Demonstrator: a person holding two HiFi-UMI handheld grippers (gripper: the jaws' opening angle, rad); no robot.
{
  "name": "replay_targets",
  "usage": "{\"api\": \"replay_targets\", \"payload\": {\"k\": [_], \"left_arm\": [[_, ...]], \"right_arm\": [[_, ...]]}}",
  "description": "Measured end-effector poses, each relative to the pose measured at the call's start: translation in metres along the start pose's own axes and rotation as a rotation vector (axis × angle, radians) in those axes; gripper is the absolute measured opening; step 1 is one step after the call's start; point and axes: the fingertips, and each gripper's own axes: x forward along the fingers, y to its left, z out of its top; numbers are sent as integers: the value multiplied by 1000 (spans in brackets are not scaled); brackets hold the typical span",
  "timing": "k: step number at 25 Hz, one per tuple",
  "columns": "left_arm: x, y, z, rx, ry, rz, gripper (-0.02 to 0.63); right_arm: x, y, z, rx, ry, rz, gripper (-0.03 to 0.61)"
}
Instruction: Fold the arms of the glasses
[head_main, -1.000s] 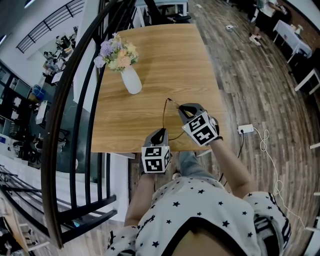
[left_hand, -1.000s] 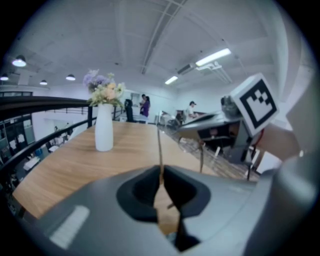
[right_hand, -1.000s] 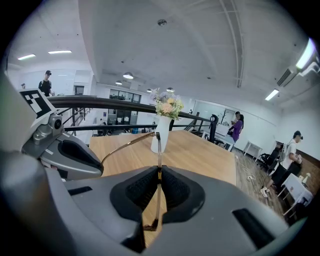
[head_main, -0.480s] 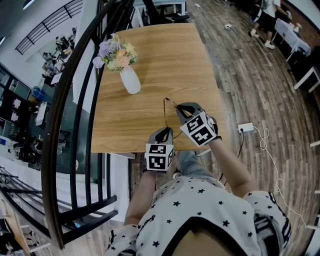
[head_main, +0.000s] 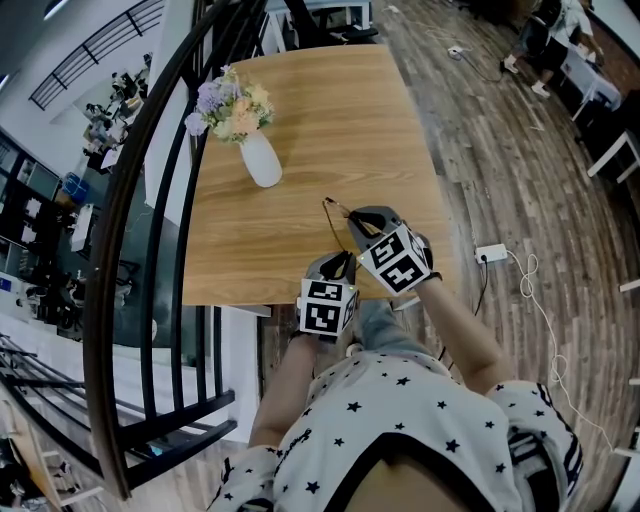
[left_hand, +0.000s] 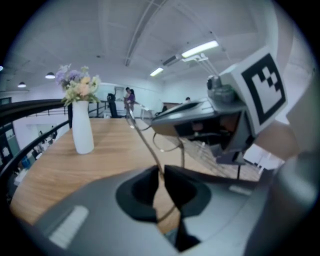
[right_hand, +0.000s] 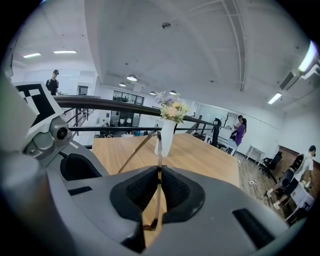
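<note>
Head view: both grippers over the near edge of the wooden table (head_main: 330, 120), thin wire-frame glasses (head_main: 327, 215) held up between them, above the tabletop. Left gripper (head_main: 340, 263) has one end, right gripper (head_main: 364, 222) is just beside it on the other. White vase (head_main: 262, 160) with flowers (head_main: 232, 105) sits well apart, further up the table. Left gripper view: left gripper (left_hand: 160, 174) pressed together on a thin arm of the glasses (left_hand: 142, 137), which runs up and away from the pads; the right gripper (left_hand: 200, 120) is close ahead, the vase (left_hand: 82, 132) far left. Right gripper view: right gripper (right_hand: 159, 176) pinching the glasses (right_hand: 159, 150) edge-on, frame standing upright between the pads, one arm (right_hand: 134, 151) angling off toward the left gripper (right_hand: 50, 135); the vase (right_hand: 165, 137) is straight behind.
</note>
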Motion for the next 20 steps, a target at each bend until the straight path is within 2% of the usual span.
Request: {"api": "replay_targets", "payload": {"k": [10, 20], "left_arm": [[12, -8, 1, 50, 26, -30, 36], [21, -15, 14, 153, 28, -55, 35]], "right_arm": [[2, 9, 3, 4, -10, 32, 32], [2, 18, 6, 34, -13, 76, 32]]}}
